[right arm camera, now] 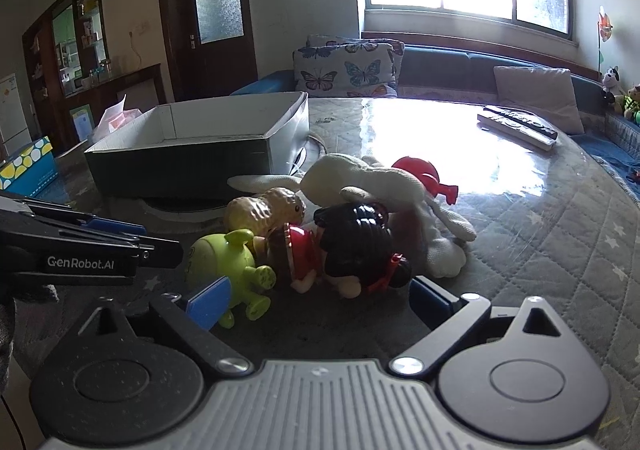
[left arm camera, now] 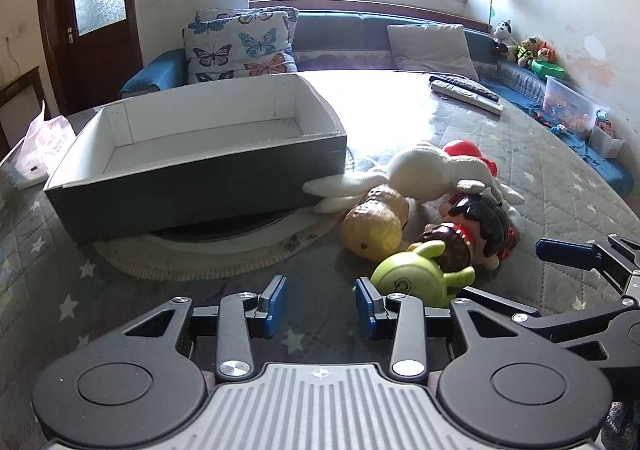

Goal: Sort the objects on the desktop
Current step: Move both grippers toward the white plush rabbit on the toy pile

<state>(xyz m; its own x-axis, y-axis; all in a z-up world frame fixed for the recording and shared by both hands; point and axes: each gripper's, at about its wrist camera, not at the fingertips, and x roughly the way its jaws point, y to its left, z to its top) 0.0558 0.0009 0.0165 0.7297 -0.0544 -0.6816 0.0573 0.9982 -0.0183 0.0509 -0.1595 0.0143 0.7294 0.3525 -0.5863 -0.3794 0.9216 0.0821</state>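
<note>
A heap of toys lies on the quilted table: a green round toy [left arm camera: 412, 278] [right arm camera: 224, 258], a peanut toy [left arm camera: 374, 221] [right arm camera: 260, 209], a black-haired doll [left arm camera: 476, 226] [right arm camera: 352, 246], a white plush rabbit [left arm camera: 424, 169] [right arm camera: 360, 177] and a red toy [left arm camera: 460, 147] [right arm camera: 420, 169]. An empty dark box with white inside [left arm camera: 200, 153] [right arm camera: 200, 153] stands left of them. My left gripper [left arm camera: 321, 302] is open and empty, just left of the green toy. My right gripper [right arm camera: 320, 306] is open wide, its fingers either side of the doll and green toy, close in front.
Two remote controls [left arm camera: 466, 89] [right arm camera: 518, 125] lie at the far right of the table. A tissue box [right arm camera: 26, 163] and a plastic bag [left arm camera: 44, 141] sit at the left edge. A sofa with cushions runs behind.
</note>
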